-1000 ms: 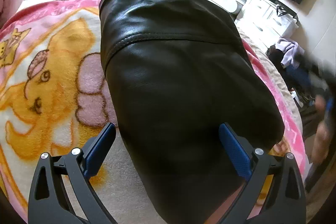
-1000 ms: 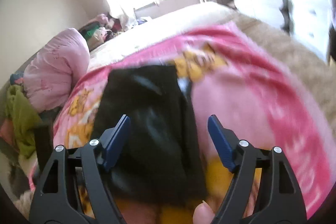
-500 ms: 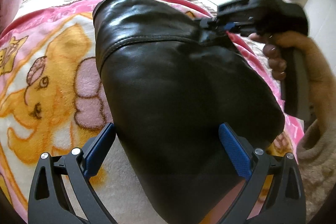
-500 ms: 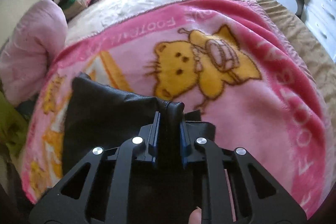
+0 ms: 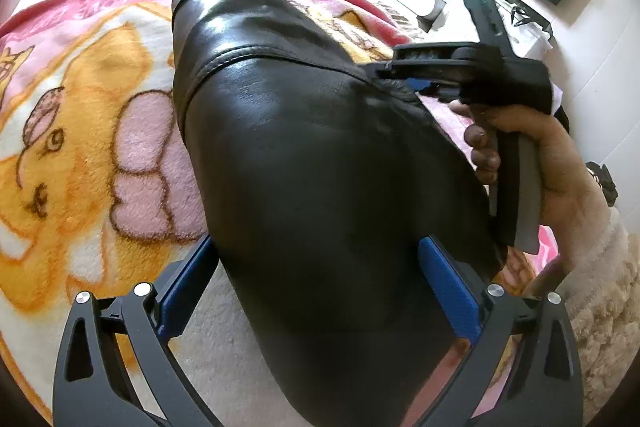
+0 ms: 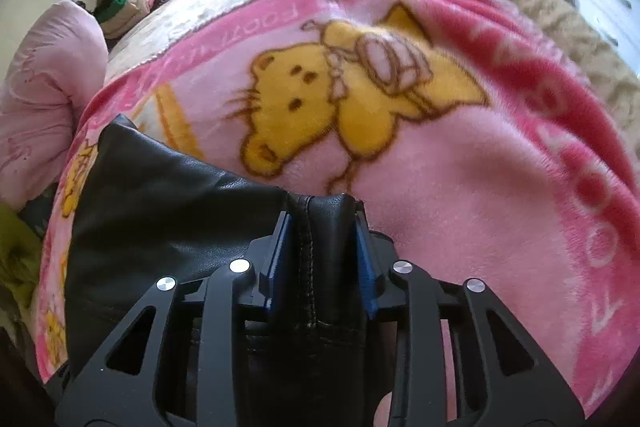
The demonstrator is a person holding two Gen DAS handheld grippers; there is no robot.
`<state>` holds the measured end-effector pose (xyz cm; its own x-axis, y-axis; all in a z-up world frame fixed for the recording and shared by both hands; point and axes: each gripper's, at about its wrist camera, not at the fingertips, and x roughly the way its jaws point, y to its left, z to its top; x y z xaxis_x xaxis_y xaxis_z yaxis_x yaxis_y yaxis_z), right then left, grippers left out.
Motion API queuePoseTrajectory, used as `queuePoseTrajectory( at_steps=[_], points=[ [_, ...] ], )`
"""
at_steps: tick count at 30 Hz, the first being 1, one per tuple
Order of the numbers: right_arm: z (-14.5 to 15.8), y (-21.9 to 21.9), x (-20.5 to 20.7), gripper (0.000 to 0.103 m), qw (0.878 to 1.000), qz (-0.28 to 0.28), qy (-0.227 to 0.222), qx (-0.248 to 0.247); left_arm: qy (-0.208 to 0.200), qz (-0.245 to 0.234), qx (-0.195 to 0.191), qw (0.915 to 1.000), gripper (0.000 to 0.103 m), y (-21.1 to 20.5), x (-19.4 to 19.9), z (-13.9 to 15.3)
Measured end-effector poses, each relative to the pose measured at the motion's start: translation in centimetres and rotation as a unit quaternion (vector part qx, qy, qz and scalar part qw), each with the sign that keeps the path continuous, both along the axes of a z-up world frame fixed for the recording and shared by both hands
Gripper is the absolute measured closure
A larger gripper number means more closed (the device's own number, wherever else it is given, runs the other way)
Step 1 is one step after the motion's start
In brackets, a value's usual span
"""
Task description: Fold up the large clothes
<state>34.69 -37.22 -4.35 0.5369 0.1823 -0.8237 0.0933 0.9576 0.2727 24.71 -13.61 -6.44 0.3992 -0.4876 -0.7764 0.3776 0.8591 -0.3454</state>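
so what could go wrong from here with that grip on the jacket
1. The right gripper, its jaws just reopened a little, pinches only a seamed edge fold of the slick black jacket; it may slip out when pulled.
2. The left gripper stands open around the jacket, so nothing anchors it on the blanket.

No legible text; blanket [image 6: 460, 187] lettering unreadable.

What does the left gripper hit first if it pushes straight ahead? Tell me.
The black leather garment. It already lies between the open left gripper tongs and fills the view ahead, so it would be met first; how near it is, is hard to judge.
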Motion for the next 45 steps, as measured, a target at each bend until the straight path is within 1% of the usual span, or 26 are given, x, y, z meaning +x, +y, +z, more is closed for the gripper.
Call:
queuePoseTrajectory(
  at_steps=[2, 3, 4, 6, 7, 10, 11, 13, 15, 17, 18, 20, 23, 25, 27, 29, 32, 34, 35, 36, 37, 38, 39, 40, 43, 45],
  points=[
    [0.7, 0.1, -0.6, 0.069, 1.0, -0.005, -0.009, -0.007, 0.001, 0.0, 0.001, 1.0, 0.004, 0.1, -0.1, 0.0],
    [1.0, 0.1, -0.9, 0.059, 1.0, -0.009, -0.012, -0.013, 0.002, 0.0, 0.001, 1.0, 0.004, 0.1, 0.1, 0.0],
    [1.2, 0.1, -1.2, 0.054, 1.0, -0.012, -0.011, -0.019, 0.002, 0.001, 0.001, 1.0, 0.004, 0.2, 0.1, 0.1],
    [1.4, 0.0, -1.5, 0.05, 1.0, -0.009, -0.013, -0.016, 0.003, 0.003, 0.002, 1.0, 0.004, 0.3, 0.1, 0.2],
    [1.6, -0.1, -2.0, 0.044, 1.0, -0.007, -0.015, -0.012, 0.002, 0.004, 0.003, 1.0, 0.004, 0.3, 0.1, 0.3],
    [2.1, -0.2, -2.8, 0.033, 1.0, -0.002, -0.023, -0.001, -0.001, 0.006, 0.008, 0.9999, 0.004, 0.4, 0.0, 0.6],
    [2.3, -0.2, -3.3, 0.031, 1.0, 0.004, -0.027, 0.007, 0.0, 0.007, 0.008, 0.9999, 0.004, 0.4, 0.0, 0.7],
    [2.6, -0.2, -4.2, 0.022, 0.999, 0.01, -0.031, 0.016, 0.003, 0.008, 0.005, 1.0, 0.004, 0.6, 0.0, 0.9],
    [2.9, -0.4, -5.3, 0.022, 0.999, 0.02, -0.038, 0.025, 0.007, 0.01, -0.004, 0.9999, 0.004, 1.1, 0.1, 1.2],
    [3.2, -0.7, -6.9, 0.021, 0.998, 0.032, -0.045, 0.036, -0.002, 0.017, -0.016, 0.9997, 0.004, 1.8, 0.2, 2.0],
    [3.2, -0.8, -7.5, 0.019, 0.997, 0.035, -0.049, 0.041, -0.009, 0.024, -0.025, 0.9994, 0.004, 2.5, 0.4, 2.5],
    [3.4, -1.2, -9.2, 0.017, 0.996, 0.044, -0.054, 0.057, -0.012, 0.04, -0.035, 0.9985, 0.004, 3.8, 1.1, 3.2],
    [3.5, -1.5, -10.8, 0.016, 0.993, 0.06, -0.055, 0.08, 0.002, 0.06, -0.045, 0.9972, 0.004, 5.1, 2.8, 3.5],
    [3.1, -1.9, -11.6, 0.013, 0.99, 0.071, -0.048, 0.109, 0.024, 0.055, -0.068, 0.9959, 0.004, 5.5, 4.3, 3.1],
    [2.4, -1.9, -11.5, 0.012, 0.987, 0.082, -0.032, 0.131, 0.052, 0.046, -0.086, 0.9938, 0.004, 5.1, 5.5, 2.3],
    [1.1, -2.0, -11.1, 0.012, 0.988, 0.081, -0.008, 0.134, 0.074, 0.039, -0.09, 0.9924, 0.004, 4.5, 6.4, 1.2],
    [-1.0, -2.4, -10.2, 0.011, 0.98, 0.086, 0.018, 0.177, 0.087, 0.028, -0.083, 0.9923, 0.004, 3.3, 7.3, -0.4],
    [-2.3, -2.7, -9.6, 0.012, 0.974, 0.09, 0.025, 0.204, 0.098, 0.026, -0.099, 0.99, 0.004, 2.9, 7.9, -1.3],
    [-2.6, -2.7, -9.5, 0.014, 0.973, 0.092, 0.022, 0.212, 0.097, 0.03, -0.098, 0.99, 0.004, 2.8, 8.0, -1.5],
    [-2.8, -2.7, -9.5, 0.024, 0.971, 0.092, 0.018, 0.22, 0.096, 0.034, -0.097, 0.9901, 0.004, 2.6, 8.1, -1.6],
    [-3.0, -2.7, -9.4, 0.041, 0.967, 0.095, 0.014, 0.234, 0.096, 0.038, -0.097, 0.9899, 0.004, 2.5, 8.3, -1.7],
    [-3.2, -2.5, -9.3, 0.041, 0.961, 0.098, 0.01, 0.259, 0.097, 0.04, -0.097, 0.9898, 0.004, 2.4, 8.4, -1.8],
    [-3.1, -2.1, -9.2, 0.045, 0.961, 0.096, 0.006, 0.258, 0.096, 0.039, -0.095, 0.9901, 0.004, 2.4, 8.5, -1.7],
    [-2.6, -1.5, -9.3, 0.048, 0.964, 0.101, 0.0, 0.245, 0.096, 0.037, -0.096, 0.9901, 0.005, 2.4, 8.6, -1.7],
    [-1.6, -0.3, -9.4, 0.05, 0.966, 0.102, -0.015, 0.237, 0.095, 0.038, -0.106, 0.9891, 0.009, 3.3, 8.7, -1.6],
    [-1.1, 1.1, -9.3, 0.051, 0.967, 0.106, -0.021, 0.231, 0.084, 0.041, -0.101, 0.9904, 0.011, 4.2, 8.5, -1.2]
  ],
)
